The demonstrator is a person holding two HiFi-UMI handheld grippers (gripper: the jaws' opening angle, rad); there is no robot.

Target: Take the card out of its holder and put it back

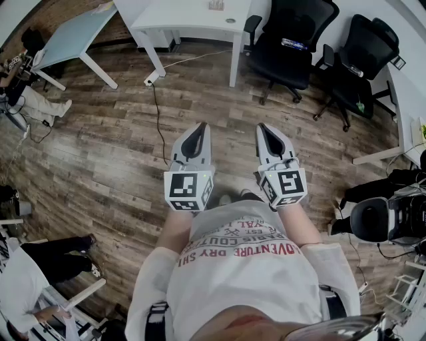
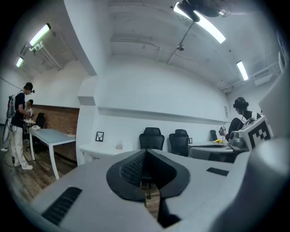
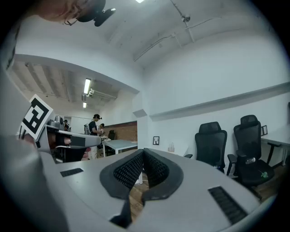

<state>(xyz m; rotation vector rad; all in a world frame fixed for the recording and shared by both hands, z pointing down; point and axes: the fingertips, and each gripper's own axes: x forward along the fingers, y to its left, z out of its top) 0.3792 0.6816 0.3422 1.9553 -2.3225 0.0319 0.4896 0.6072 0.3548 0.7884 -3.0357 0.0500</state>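
Note:
No card or card holder shows in any view. In the head view I hold both grippers side by side in front of my chest, above a wooden floor (image 1: 113, 153). The left gripper (image 1: 201, 126) points forward with its jaws closed tip to tip and nothing between them. The right gripper (image 1: 261, 126) stands the same way, shut and empty. In the left gripper view the left gripper (image 2: 145, 152) has its dark ribbed pads meeting at the front. In the right gripper view the right gripper (image 3: 143, 151) likewise has its pads together.
A white table (image 1: 193, 20) stands ahead, with two black office chairs (image 1: 293, 40) to its right and a pale blue table (image 1: 73, 36) at the far left. A cable (image 1: 158, 120) runs across the floor. People stand at the left and lower left (image 1: 26, 280).

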